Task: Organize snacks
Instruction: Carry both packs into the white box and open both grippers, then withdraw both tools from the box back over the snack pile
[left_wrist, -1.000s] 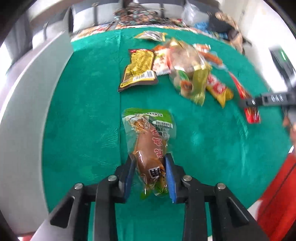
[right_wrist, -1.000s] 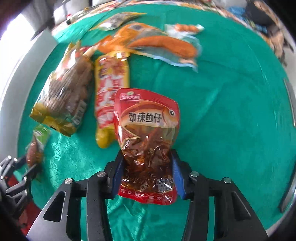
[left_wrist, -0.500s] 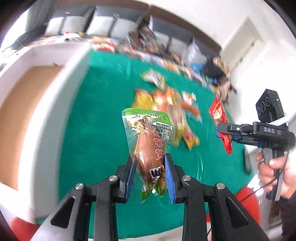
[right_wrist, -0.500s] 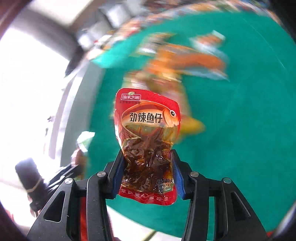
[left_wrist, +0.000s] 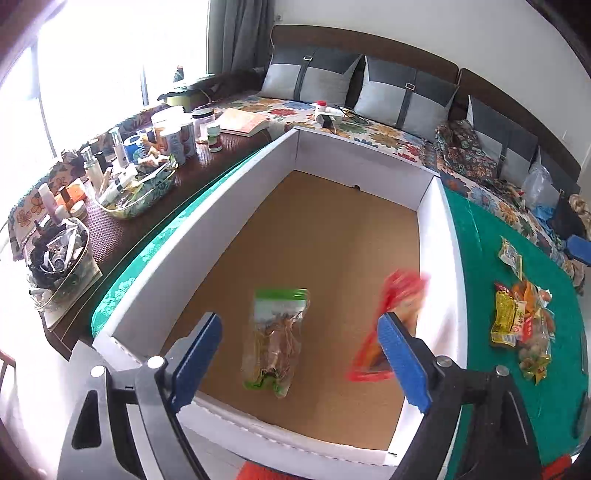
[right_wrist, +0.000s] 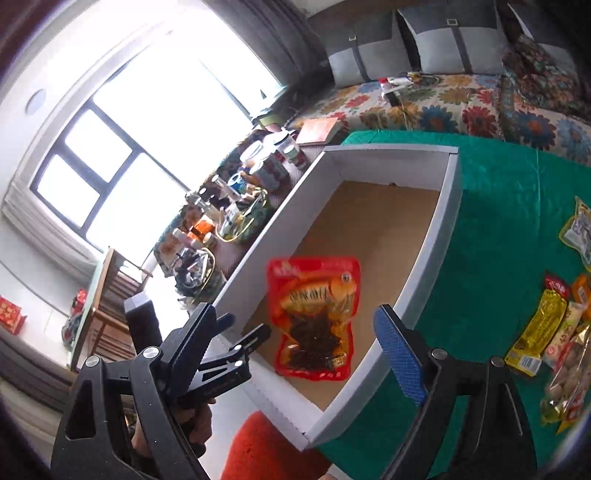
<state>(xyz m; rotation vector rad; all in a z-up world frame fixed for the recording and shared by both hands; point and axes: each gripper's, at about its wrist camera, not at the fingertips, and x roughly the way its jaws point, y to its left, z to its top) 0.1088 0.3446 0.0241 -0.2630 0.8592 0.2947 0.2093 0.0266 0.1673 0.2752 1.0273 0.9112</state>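
Observation:
My left gripper (left_wrist: 299, 360) hangs over a white box (left_wrist: 439, 258) with a brown floor, its jaws opening. The green-topped snack packet (left_wrist: 275, 339) is loose below them, inside the box and touched by neither pad. My right gripper (right_wrist: 295, 350) is over the same box (right_wrist: 432, 258), jaws also opening. The red fish snack packet (right_wrist: 314, 317) is free of its pads above the box floor, and shows as a red blur (left_wrist: 391, 321) in the left wrist view. The left gripper (right_wrist: 243, 328) appears at the box's near left corner. Several snacks (left_wrist: 524, 317) lie on the green cloth.
A dark side table (left_wrist: 140, 177) left of the box carries jars, bottles and glass bowls. A sofa with grey cushions (left_wrist: 332, 81) and a flowered cover runs along the back. An orange-red seat (right_wrist: 266, 443) sits below the box's near corner. The green tablecloth (right_wrist: 517, 221) stretches right.
Both grippers swung left and up from the snack pile to above the white box. Both opened and let go of their packets, which now drop into the box.

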